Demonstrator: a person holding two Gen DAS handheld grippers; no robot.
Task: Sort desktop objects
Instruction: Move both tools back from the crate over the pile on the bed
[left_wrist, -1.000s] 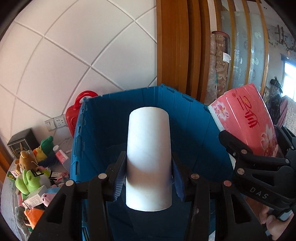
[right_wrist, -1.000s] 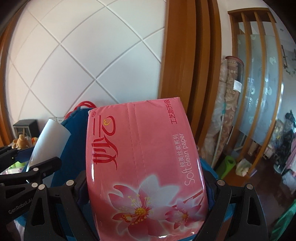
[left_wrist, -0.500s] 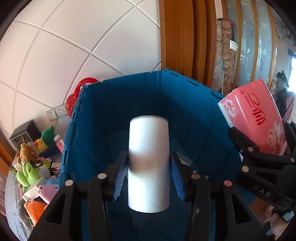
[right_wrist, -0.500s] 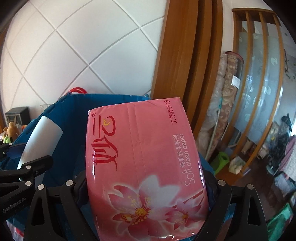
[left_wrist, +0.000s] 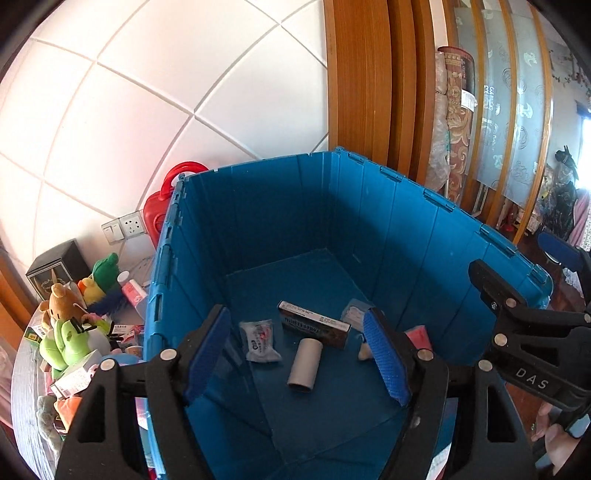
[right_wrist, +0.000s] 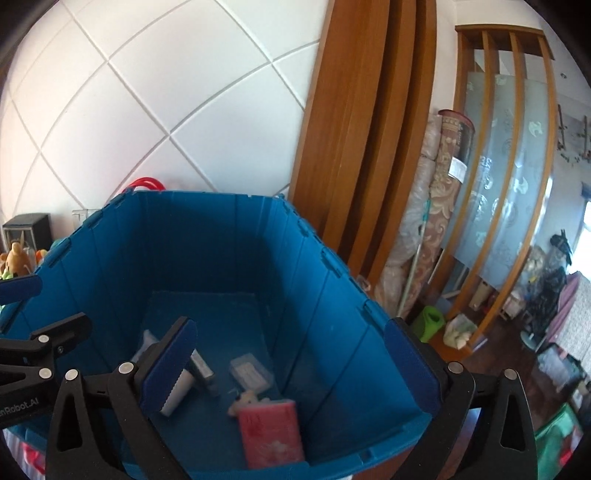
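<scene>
Blue crate (left_wrist: 436, 236) fills both views, open top, sitting against the white tiled wall (left_wrist: 166, 92) with a wood door frame (left_wrist: 369, 74) to its right. Left gripper (left_wrist: 300, 354) hangs over the crate's near edge, 2 fingers spread wide, nothing between the pads. Right gripper (right_wrist: 291, 369) hangs over the crate's near right corner, fingers also spread wide and empty. Both task items lie on the crate floor: pink tissue pack (right_wrist: 271, 435) flat near the near right corner, print side up; white paper roll (left_wrist: 305, 365) on its side mid-floor, open end toward the near edge. In the right wrist view the roll is mostly hidden behind the left finger pad. Also on the floor: dark flat box (left_wrist: 314, 324) just beyond the roll, white sachet (left_wrist: 260, 341) left of the roll, clear packet (right_wrist: 250, 373) toward the right wall, small pale object (right_wrist: 245, 400) touching the tissue pack's far edge, too blurred to identify. Outside the crate's left wall: red container (left_wrist: 162, 206) at the far corner, plush toys (left_wrist: 70, 321) and small boxes piled on the table (left_wrist: 26, 406).
</scene>
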